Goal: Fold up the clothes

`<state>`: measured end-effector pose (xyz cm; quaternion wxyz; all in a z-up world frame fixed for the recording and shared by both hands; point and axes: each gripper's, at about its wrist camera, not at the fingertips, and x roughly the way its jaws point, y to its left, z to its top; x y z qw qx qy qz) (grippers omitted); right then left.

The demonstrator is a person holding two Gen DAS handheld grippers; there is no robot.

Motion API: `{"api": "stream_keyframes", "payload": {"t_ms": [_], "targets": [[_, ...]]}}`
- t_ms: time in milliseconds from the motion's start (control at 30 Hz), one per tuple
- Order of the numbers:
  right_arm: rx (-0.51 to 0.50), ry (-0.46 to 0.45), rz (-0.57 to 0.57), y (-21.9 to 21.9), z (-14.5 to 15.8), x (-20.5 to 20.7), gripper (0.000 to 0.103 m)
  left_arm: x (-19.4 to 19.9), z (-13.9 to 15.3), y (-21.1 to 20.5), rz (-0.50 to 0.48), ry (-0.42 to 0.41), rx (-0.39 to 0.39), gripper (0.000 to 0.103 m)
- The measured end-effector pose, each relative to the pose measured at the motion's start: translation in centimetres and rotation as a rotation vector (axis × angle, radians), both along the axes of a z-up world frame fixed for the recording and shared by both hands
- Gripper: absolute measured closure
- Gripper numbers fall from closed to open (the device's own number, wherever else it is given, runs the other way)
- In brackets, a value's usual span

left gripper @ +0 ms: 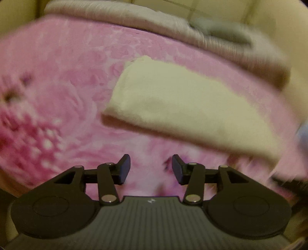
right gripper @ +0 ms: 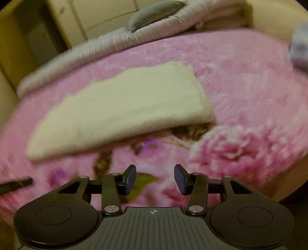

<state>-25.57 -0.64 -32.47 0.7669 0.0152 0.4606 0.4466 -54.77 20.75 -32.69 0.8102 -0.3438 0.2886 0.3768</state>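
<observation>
Pink floral blanket (left gripper: 57,77) fills most of both views; serves as the work surface. A grey-white knitted throw (right gripper: 107,44) runs along its far edge at the top of the frame, with a grey cushion (right gripper: 154,13) on it at top centre of the right wrist view.

Cream cloth (left gripper: 173,103), the task's thing, lies flat on the blanket: centre right in the left wrist view, centre left in the right. Already doubled into a long strip, judging by the thick rounded near edge. Looks soft, plush, light and limp; likely to sag and drag on the fleecy blanket rather than slide. Best taken at the two short-end corners, one per gripper, pinching all layers together.

No containers in view.

Left gripper (left gripper: 151,169), bottom centre: fingers moderately apart, nothing between them, short of the cloth's near edge. Right gripper (right gripper: 155,178), bottom centre: same, fingers parted, empty, clear of the cloth.

Pictures are blurred; weave is unreadable.
</observation>
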Motion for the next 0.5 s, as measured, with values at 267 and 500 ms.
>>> {"api": "stream_keyframes", "payload": {"t_ms": [267,500], "targets": [[0.305,0.497,-0.332,-1.5,-5.0,6.7,0.052,-1.2,-2.0,5.3,0.211,-0.201,-0.128,0.055],[0.393,0.554,-0.462,0.4,-6.8,8.7,0.048,-0.7,-5.0,8.4,0.326,-0.325,-0.208,0.055]]}}
